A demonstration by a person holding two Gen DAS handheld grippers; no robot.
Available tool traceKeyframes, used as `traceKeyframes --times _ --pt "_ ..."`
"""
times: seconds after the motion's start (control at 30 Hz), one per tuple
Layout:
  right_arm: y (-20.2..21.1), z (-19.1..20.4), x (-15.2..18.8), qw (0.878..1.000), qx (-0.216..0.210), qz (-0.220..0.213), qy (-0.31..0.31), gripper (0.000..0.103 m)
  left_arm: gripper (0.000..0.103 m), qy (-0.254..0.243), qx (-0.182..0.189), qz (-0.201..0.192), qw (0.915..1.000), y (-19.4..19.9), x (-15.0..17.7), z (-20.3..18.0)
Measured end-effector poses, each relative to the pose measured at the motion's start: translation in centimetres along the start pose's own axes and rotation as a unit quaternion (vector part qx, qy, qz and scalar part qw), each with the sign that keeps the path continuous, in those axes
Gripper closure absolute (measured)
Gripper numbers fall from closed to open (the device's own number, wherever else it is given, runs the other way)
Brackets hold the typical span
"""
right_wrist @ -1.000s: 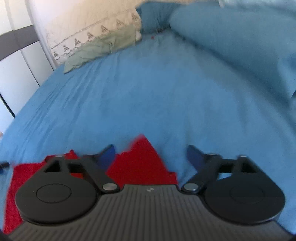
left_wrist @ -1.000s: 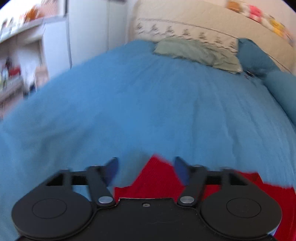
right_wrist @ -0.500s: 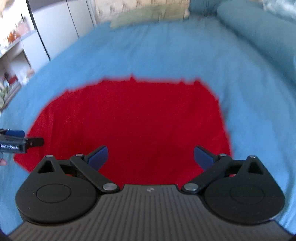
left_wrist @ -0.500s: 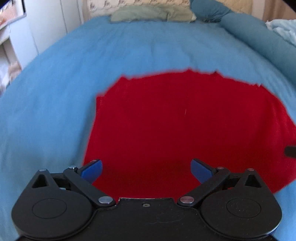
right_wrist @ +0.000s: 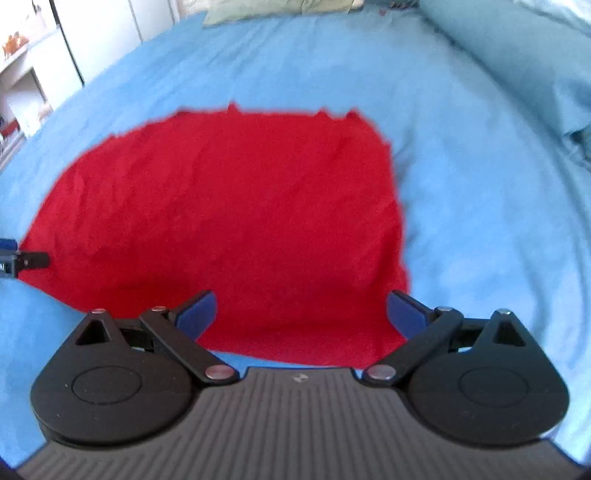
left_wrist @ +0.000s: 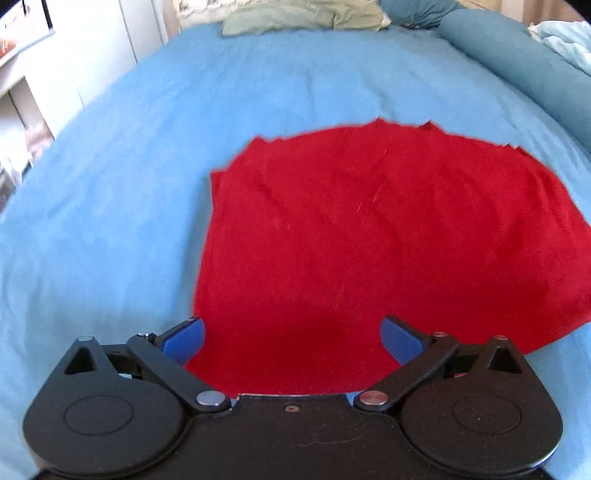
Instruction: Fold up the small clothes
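left jaws: the left gripper [left_wrist: 291,334] is spread wide with nothing between its blue pads, poised over the near edge of the red garment [left_wrist: 388,236].
right jaws: the right gripper [right_wrist: 301,314] is likewise parted and empty, above the garment's near right corner.
red garment: flat on the blue bedsheet [left_wrist: 110,206], reaching ahead of both sets of jaws, far edge jagged.
other gripper: the tip of the left one shows at the left border of the right wrist view, beside the garment's left edge.
beyond the jaws: a green cloth [left_wrist: 303,16] at the head of the bed, a blue bolster [left_wrist: 517,62] to the right.
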State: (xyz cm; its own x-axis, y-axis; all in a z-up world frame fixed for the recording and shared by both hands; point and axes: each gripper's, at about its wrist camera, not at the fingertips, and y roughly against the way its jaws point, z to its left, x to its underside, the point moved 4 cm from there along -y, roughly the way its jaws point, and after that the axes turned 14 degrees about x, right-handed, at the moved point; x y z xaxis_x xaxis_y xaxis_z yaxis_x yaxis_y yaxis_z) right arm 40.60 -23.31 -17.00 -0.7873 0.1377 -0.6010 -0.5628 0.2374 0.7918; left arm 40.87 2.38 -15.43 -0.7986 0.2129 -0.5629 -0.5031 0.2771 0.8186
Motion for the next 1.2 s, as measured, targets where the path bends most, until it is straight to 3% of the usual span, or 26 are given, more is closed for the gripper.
traceKeyframes --times 0.13,0.3,0.4,0.5,0.6,0.73,0.93,1.17,1.2 --pt "1.0 -2.1 0.6 0.999 -0.030 0.009 -0.030 0.000 0.000 0.004 0.014 0.001 0.9999 0.2 -0.2 -1.0" --pt "0.1 -2.0 1.9 0.996 -0.069 0.020 -0.056 0.000 0.000 0.002 0.008 0.017 0.9998 -2.1 -0.1 -1.6" --pt "-1.6 -1.9 3.2 0.997 -0.039 0.049 -0.037 0.000 0.000 -0.001 -0.004 0.032 0.9995 -3.2 0.6 -1.1" --pt "-1.5 -3.0 3.5 0.996 -0.060 0.045 -0.048 0.000 0.000 0.001 -0.011 0.042 0.9990 -3.3 1.1 -0.2" --pt "-0.4 -3.4 2.4 0.997 -0.050 0.047 -0.037 0.000 0.000 -0.010 -0.012 0.037 0.9992 -2.1 0.8 0.0" --pt "0.9 -4.7 -0.8 0.997 -0.059 0.001 -0.050 0.000 0.000 -0.029 0.011 0.009 0.9995 -0.7 -1.2 -1.3" --pt "-3.9 -4.6 -2.8 0.996 -0.067 0.016 -0.064 0.000 0.000 -0.031 0.044 -0.017 0.9984 -3.8 -4.4 -5.4" --pt "-7.1 -5.2 -2.2 0.991 -0.078 0.021 -0.110 0.012 0.000 -0.011 0.049 -0.024 0.9985 -8.3 -6.7 -6.5" --pt "-7.3 -5.2 -2.2 0.990 -0.078 0.019 -0.113 0.018 0.000 -0.010 0.049 -0.021 0.9985 -8.7 -6.6 -6.8"
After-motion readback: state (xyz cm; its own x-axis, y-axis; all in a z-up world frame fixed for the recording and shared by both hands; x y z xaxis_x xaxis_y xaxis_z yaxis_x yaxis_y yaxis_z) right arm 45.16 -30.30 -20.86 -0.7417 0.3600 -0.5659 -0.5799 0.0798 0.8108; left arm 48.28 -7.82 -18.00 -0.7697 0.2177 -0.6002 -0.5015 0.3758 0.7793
